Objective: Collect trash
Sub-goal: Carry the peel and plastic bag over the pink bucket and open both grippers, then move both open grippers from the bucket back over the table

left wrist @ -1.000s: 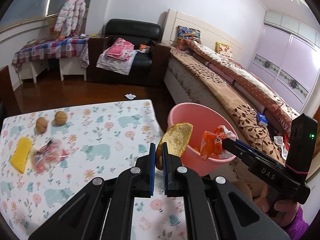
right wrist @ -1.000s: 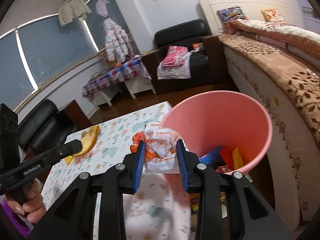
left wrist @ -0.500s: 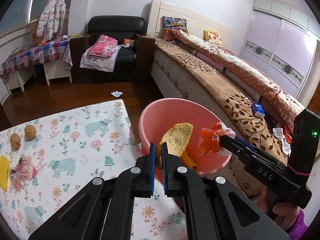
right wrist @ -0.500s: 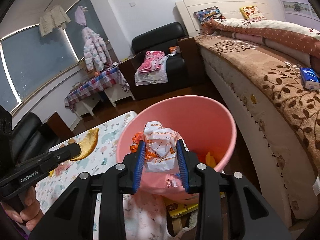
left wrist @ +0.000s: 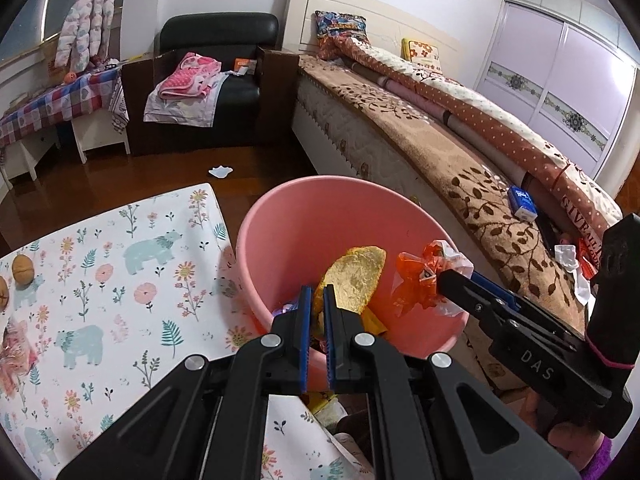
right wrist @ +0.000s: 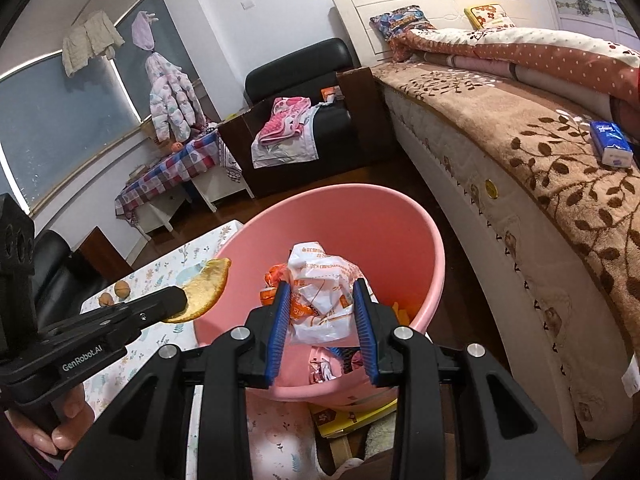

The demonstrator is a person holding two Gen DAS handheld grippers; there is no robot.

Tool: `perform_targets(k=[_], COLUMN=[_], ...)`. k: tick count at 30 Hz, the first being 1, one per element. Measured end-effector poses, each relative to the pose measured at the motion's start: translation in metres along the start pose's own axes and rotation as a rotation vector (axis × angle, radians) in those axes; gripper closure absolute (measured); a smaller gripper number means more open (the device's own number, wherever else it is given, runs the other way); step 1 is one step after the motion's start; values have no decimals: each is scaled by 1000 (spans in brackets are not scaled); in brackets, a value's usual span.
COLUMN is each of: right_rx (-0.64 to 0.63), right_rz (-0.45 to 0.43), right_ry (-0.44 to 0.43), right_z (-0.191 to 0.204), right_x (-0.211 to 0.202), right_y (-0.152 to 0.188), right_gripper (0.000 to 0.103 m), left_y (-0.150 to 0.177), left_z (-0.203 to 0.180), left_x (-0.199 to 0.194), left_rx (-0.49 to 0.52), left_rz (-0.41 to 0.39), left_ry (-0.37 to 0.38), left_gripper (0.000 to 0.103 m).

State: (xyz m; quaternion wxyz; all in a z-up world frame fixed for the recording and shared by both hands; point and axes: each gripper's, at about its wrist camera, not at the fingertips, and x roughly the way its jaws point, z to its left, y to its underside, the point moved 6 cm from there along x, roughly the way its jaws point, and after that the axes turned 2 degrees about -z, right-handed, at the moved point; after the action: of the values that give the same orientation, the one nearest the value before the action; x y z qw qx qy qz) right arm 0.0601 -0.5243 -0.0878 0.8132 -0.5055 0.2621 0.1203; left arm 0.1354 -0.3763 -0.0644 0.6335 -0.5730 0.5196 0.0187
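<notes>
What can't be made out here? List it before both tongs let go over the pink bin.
- Pink bin bottom: both views, hidden by the tongs, the yellow peel and the crumpled wrapper.
- Trash in the bin: only coloured scraps show; kinds unreadable.
- Wrapper print: right wrist view, too small and creased.
- Table left part: left wrist view, cut off; a pinkish item at the edge is blurred.
- Items under the bin: right wrist view, mostly covered.
</notes>
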Motion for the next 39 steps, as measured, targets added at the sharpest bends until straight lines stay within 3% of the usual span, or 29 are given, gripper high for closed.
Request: perform_targets(k=[10, 17, 21, 24, 39], right_rx=[13, 38, 38, 43, 25], right_rz=[-6, 3, 3, -6, -54], right_ry=[5, 21, 23, 19, 7], right_z=[-4, -10, -10, -10, 11], right_x=[2, 5, 4, 3, -23], right_y=[2, 1, 0, -2, -9], right_gripper=[70, 69, 67, 59, 58], left_y=[1, -4, -4, -5, -11], left_z=[1, -1, 0, 3, 17], left_x=[9, 1, -4, -9, -52], left_rx=[-15, -20, -18, -25, -66], left_rz=[6, -30, -35, -44, -105], left_ry=[-1, 13, 15, 19, 11], left_gripper=[94, 73, 71, 70, 68])
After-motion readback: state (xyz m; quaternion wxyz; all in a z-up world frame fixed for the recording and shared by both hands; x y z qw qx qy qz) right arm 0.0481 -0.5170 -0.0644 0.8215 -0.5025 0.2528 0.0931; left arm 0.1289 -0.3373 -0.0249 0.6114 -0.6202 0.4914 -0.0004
